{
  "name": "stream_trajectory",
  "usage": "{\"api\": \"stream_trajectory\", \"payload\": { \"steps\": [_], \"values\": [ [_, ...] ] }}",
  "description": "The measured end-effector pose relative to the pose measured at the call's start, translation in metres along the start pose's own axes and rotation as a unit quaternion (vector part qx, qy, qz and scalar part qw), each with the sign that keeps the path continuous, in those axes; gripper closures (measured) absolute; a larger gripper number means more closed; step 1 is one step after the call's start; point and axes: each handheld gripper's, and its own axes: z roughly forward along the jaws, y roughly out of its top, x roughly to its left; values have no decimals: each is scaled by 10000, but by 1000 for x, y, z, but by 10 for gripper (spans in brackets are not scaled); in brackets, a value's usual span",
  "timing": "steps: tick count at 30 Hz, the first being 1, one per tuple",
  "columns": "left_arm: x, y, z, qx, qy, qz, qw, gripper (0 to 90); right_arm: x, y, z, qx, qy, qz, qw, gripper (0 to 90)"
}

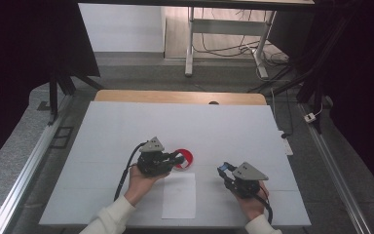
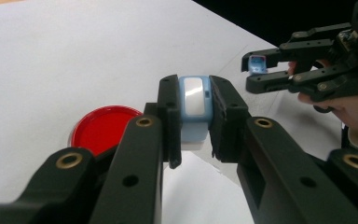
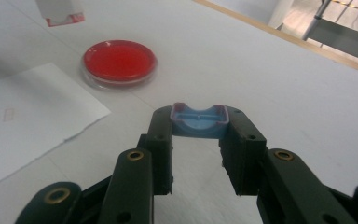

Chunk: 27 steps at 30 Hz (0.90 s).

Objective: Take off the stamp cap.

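1. The table (image 1: 126, 126), covered in white, carried all the work; nothing on it crowded the two hands.
2. A sheet of paper (image 1: 179, 195) lay flat at the near edge, between the person's forearms.
3. A red dish (image 3: 119, 62) sat just beyond the paper, beside the left hand, apart from both tools.
4. The left gripper (image 2: 195, 122) was clamped on a pale blue case (image 2: 195, 105), held upright above the table with the dish behind and below it.
5. The right gripper (image 3: 199, 125) was clenched on a small blue cap (image 3: 199, 120), its hollow side facing up, lifted off the surface and well apart from the case.
6. Judgement: the step in hand appeared to be bringing the cap and the case together or apart; which one could not be told.
7. Recommendation: keep the left hand steady as the fixed half, square the cap's open side to the case's end before contact, and approach along the case's long axis. Both grips sat near the jaw tips, so a skewed push could twist either piece loose.
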Motion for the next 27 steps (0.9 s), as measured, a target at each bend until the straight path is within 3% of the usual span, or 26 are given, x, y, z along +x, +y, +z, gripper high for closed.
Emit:
{"api": "stream_trajectory", "payload": {
  "steps": [16,27],
  "values": [
    [0,2,-2,-70,77,46,9999,755,-33,-22,-39,26,-477,249,9985,650],
    [0,4,-4,-114,198,140,9996,755,-48,-33,-49,97,-670,430,9968,650]
  ]
}}
